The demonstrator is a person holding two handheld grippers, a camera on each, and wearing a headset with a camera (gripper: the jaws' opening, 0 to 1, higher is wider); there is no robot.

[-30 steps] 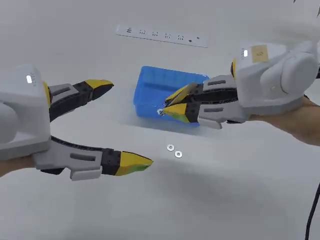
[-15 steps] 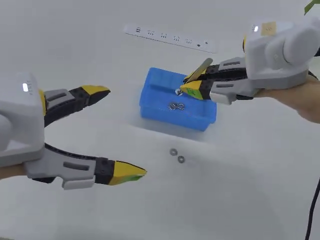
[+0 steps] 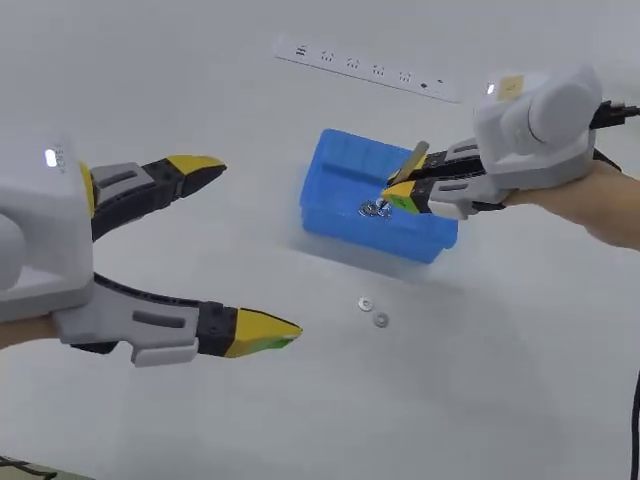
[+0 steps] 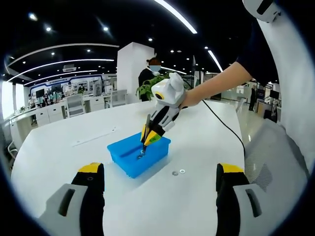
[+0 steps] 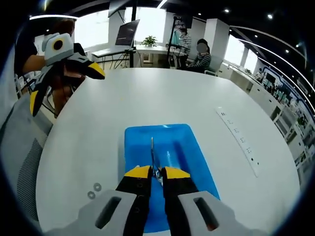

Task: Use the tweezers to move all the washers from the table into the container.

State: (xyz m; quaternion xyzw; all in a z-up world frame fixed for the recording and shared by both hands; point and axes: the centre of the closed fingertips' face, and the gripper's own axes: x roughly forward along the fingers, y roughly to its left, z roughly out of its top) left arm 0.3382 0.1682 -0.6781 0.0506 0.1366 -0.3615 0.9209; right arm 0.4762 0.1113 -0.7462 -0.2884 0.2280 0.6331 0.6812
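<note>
A blue container (image 3: 340,195) sits mid-table with a few washers (image 3: 376,208) inside it. My right gripper (image 3: 402,196) is shut on thin metal tweezers (image 3: 414,160), whose tip points down into the container beside those washers; whether the tip holds one I cannot tell. In the right gripper view the tweezers (image 5: 152,150) run out between the shut jaws over the container (image 5: 179,147). Two washers (image 3: 372,311) lie on the table in front of the container. My left gripper (image 3: 245,250) stands wide open at the left with nothing in it, well apart from the container (image 4: 129,158).
A white power strip (image 3: 365,68) lies on the table behind the container. The white table's edge (image 3: 20,462) runs close at the bottom left. In the left gripper view a person stands in the background behind the right gripper (image 4: 156,129).
The right gripper has carried the tweezers from the container's front edge to over it and lowered the tip toward the washers inside. The left gripper has hardly moved. The head camera shifted.
</note>
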